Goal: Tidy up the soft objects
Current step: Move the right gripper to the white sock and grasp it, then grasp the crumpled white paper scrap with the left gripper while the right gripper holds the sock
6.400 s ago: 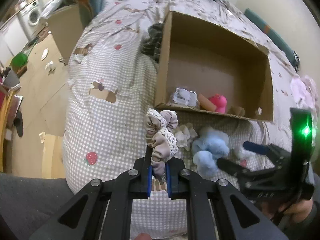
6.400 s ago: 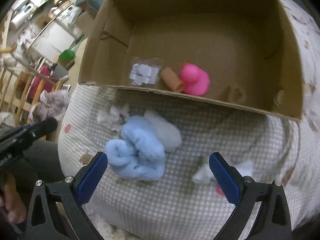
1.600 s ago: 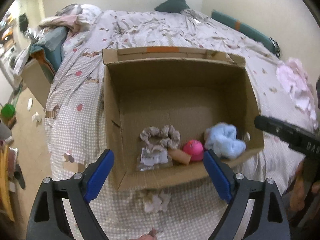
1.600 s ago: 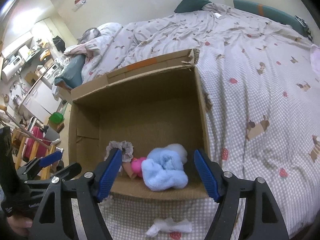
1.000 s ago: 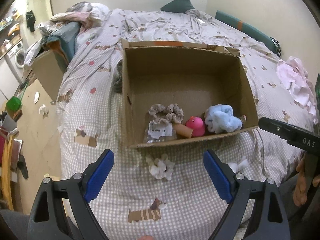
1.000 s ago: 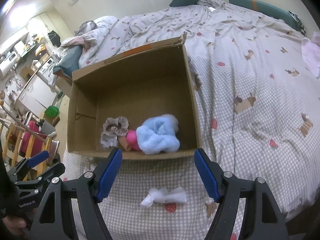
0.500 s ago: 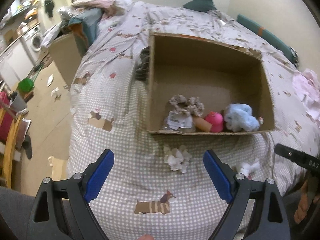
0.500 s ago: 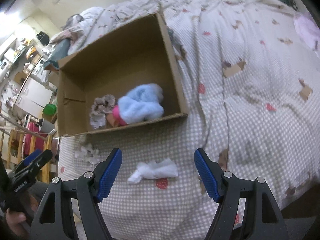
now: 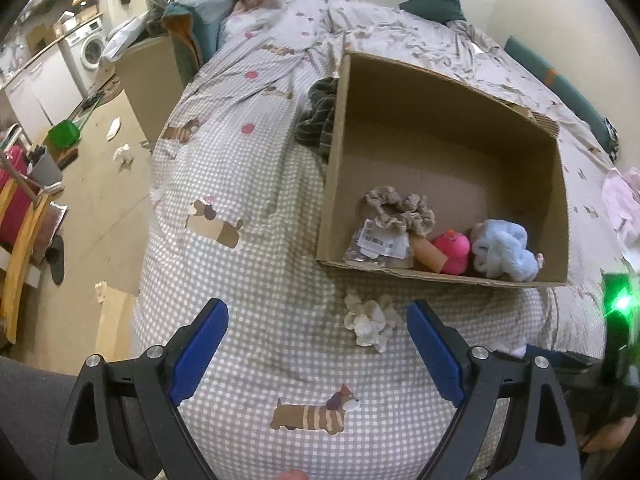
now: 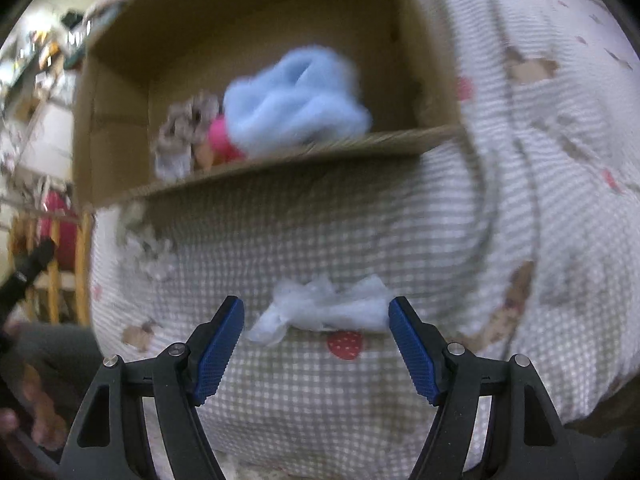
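A bed point(image 9: 280, 184) under a grey-and-white checked duvet printed with dachshunds and strawberries fills both views. On it stands an open cardboard box point(image 9: 560, 184), at about two o'clock in the left wrist view and at eleven o'clock in the right wrist view, which is blurred.

Inside the box, along its near wall, four things lie in a row. A fluffy light-blue scrunchie point(image 9: 502, 250) sits at the right end. Touching it on the left is a pink rubber duck point(image 9: 452, 252), and against that a short tan cylinder point(image 9: 428, 256). A beige frilled scrunchie point(image 9: 400, 210) lies at the left end, partly on a clear packet with a white label point(image 9: 378, 242).

Outside the box, on the duvet just in front of its near wall, lies a cream crumpled scrunchie point(image 9: 370, 320); whether it touches the cardboard I cannot tell. It lies at one o'clock from the left gripper point(image 9: 318, 344), ahead of the blue pads and nearer the right one, apart from both. That gripper's jaws are spread wide and hold nothing.

The right gripper point(image 10: 316, 334) is also spread wide and empty, pointing steeply down at the duvet. A white bunched scrunchie point(image 10: 332, 306) lies directly at twelve o'clock between its blue pads. The right pad tip looks to be at the fabric's edge, though blur leaves contact unclear; the left pad stands clear. A strawberry print point(image 10: 345, 345) shows just below this scrunchie.

A hand point(image 10: 36, 412) holding the other gripper shows at eight o'clock in the right wrist view.
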`<state>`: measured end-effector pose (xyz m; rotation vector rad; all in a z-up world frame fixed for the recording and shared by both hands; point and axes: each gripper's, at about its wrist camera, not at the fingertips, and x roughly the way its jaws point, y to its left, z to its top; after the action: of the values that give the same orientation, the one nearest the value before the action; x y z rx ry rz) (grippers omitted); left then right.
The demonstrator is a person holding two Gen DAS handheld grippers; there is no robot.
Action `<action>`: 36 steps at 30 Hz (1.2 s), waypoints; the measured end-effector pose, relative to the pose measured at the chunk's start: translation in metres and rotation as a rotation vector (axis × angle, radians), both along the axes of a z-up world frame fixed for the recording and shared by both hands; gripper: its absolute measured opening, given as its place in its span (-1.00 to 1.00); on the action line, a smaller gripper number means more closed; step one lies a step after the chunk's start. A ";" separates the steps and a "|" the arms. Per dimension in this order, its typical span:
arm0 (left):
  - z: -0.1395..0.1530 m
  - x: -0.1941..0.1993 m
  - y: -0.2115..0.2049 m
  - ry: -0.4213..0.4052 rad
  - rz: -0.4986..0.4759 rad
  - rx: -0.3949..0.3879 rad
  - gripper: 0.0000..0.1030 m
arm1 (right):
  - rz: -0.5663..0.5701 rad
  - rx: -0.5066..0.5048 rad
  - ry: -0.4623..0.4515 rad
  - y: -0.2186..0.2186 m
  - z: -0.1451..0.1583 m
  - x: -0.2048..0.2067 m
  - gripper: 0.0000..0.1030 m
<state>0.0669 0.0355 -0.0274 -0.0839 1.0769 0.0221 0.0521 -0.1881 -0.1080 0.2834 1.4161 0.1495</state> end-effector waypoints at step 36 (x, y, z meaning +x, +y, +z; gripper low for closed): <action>-0.087 0.031 -0.046 0.189 -0.127 -0.041 -0.09 | -0.003 0.073 -0.191 -0.010 0.056 -0.004 -0.46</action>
<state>0.0977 -0.0106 -0.1145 -0.0510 1.2703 -0.1080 0.0479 -0.1976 -0.0523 0.3230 1.2225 0.2205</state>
